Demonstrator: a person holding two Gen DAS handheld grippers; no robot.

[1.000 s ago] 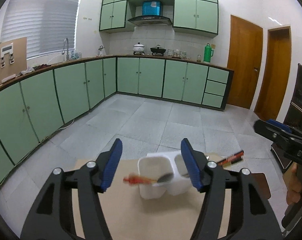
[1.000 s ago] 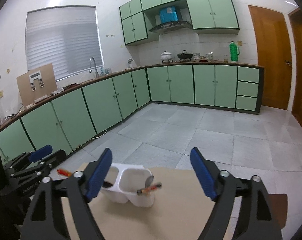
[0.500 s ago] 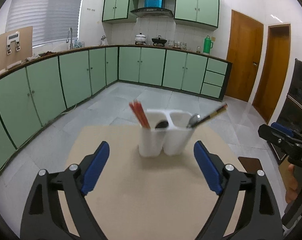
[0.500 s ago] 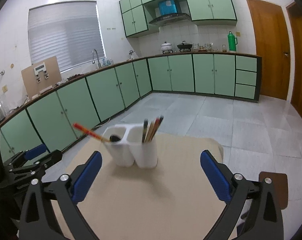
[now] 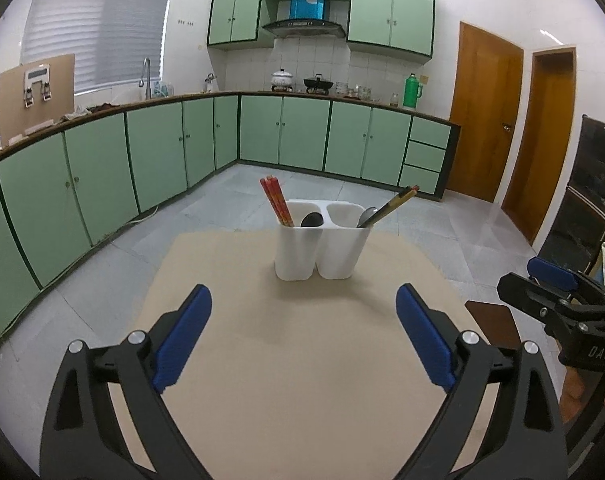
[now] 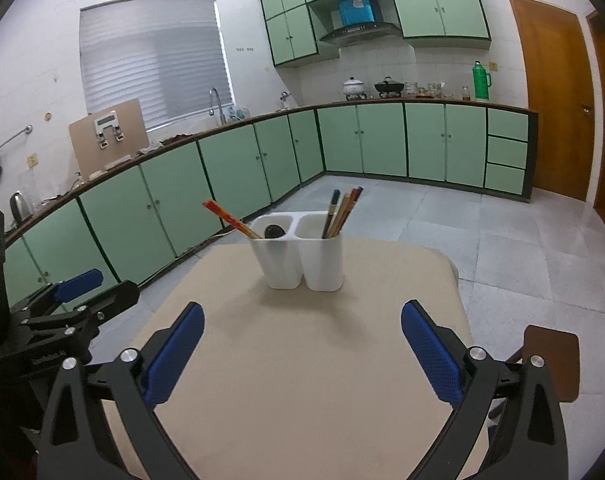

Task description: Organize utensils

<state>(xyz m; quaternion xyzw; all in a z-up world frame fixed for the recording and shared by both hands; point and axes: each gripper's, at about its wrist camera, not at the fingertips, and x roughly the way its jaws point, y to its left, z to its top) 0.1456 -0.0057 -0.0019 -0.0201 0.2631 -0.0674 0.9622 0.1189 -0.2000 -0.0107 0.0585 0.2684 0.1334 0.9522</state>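
left gripper (image 5: 302,336) spread wide, holding nothing | right gripper (image 6: 302,354) spread wide, holding nothing | white two-cup holder (image 5: 321,245) upright at table's (image 5: 302,380) far middle | red chopsticks (image 5: 276,201), dark spoon (image 5: 312,220) in left cup | right cup's utensils (image 6: 340,212) overlap, lower ends hidden
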